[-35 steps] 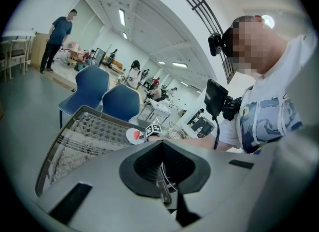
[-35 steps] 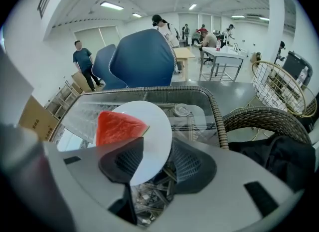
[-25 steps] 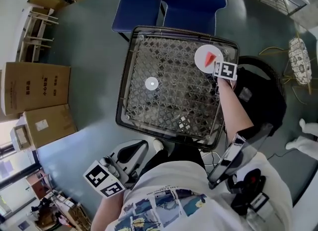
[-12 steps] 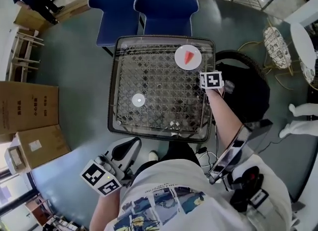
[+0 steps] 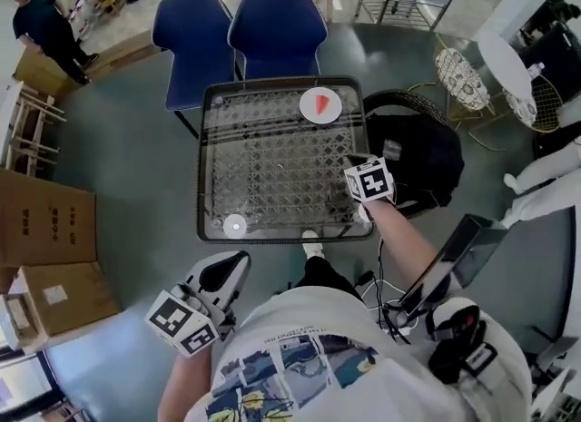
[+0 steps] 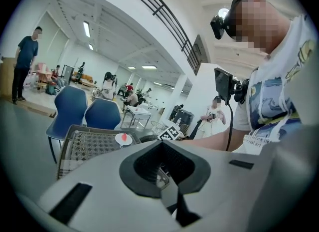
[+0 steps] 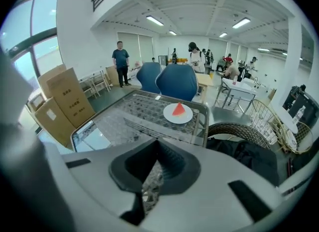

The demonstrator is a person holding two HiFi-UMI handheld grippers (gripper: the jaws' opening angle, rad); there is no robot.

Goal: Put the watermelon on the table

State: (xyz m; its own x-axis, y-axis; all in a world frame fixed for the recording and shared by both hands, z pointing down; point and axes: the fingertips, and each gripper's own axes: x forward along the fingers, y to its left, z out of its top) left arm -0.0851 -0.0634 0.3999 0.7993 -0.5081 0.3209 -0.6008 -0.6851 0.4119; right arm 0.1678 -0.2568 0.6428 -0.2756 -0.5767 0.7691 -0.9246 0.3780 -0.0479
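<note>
Lying on a white plate (image 5: 310, 114) near the bench's (image 5: 272, 166) far right corner, the watermelon slice (image 7: 178, 110) is well ahead of the right tongs (image 7: 148, 188), which are together and empty. Left tongs (image 6: 172, 196) are together, off the bench. Seen from the right tongs, the slice's long axis runs away, point farthest.

**Covered, cropped or too small to tell**

In the head view, right of centre, the right gripper (image 5: 361, 173) shows only its marker cube. The jaws beneath it, which have just closed on nothing, are covered. The person's shirt (image 5: 309, 366) fills the bottom centre and hides the floor below. Cardboard boxes (image 5: 41, 225) are cut off by the left edge. A white disc (image 5: 235, 224) at the lower left corner of the table (image 5: 272, 161) is too small to identify. In the right gripper view the grey gripper body covers the table's near part, and the distant people are too small to make out.
</note>
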